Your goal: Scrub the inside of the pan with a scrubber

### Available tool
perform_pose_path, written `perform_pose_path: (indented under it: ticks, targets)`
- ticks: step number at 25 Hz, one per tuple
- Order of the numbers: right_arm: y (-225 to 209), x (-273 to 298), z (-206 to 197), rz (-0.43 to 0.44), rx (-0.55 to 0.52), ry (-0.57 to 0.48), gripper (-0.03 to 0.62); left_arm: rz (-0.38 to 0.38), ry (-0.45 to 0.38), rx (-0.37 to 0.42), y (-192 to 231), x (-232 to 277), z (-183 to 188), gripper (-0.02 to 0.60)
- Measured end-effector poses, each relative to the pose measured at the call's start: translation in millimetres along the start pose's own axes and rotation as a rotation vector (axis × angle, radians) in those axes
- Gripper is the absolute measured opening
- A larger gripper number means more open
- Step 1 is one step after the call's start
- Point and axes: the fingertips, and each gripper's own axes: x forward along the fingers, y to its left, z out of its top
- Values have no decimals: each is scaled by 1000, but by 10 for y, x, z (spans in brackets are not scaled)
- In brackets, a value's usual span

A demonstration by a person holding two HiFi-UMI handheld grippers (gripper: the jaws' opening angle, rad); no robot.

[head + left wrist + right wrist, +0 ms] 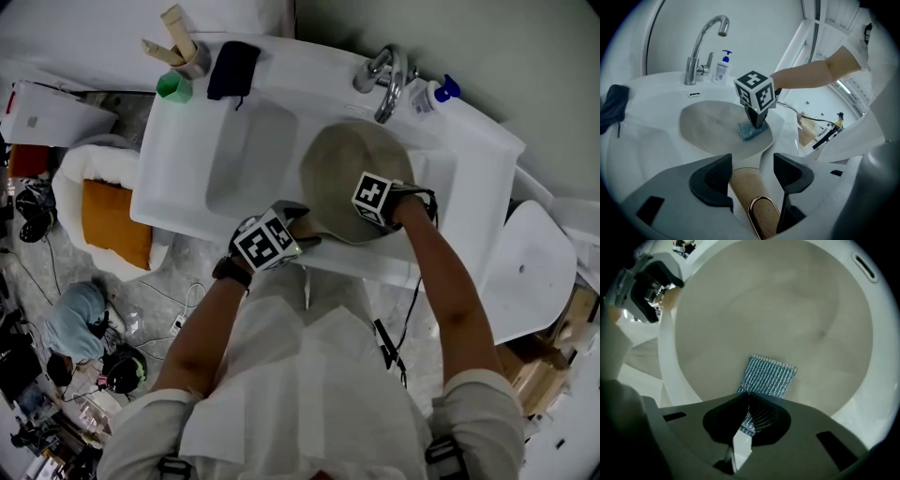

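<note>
Out of sight from the head view: scrubber (766,376), covered by right gripper (380,202). Wooden handle (750,197) mostly covered there by left gripper (272,236), and cut off at the bottom edge of left gripper view. At right end of sink (187,178), below faucet (386,80): pan (342,173). Inside pan, near its front rim: scrubber, flat on the bottom, pinched between right gripper's closed jaws. Left gripper's jaws clamped on wooden handle.

Head view steeply down over sink (187,141), gripper views close, sharing pan (764,301)

Left gripper (752,174) and right gripper (749,404) angled down (both clamped)
</note>
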Motion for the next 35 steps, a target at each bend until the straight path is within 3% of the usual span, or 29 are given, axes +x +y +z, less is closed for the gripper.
perform_pose_path:
  ticks: [7,14,20,29,35]
  targets:
    - [-784,-25,0,-331,8,50,15,2,-8,-9,10,8,13,285]
    - [-1264,-259,317,-544,-2,-90,15,3,-1,-10,22,21,-15,285]
    - [-1430,-429,658,-617,10,-234,15,-4,9,-8,5,10,3,285]
    - [-1395,-755,1262,-702,-138,-371,15,-3,20,-6,19,10,7,285]
    - [-1454,-723,1171,-701,-127,-321,15,-5,23,-8,14,14,10,285]
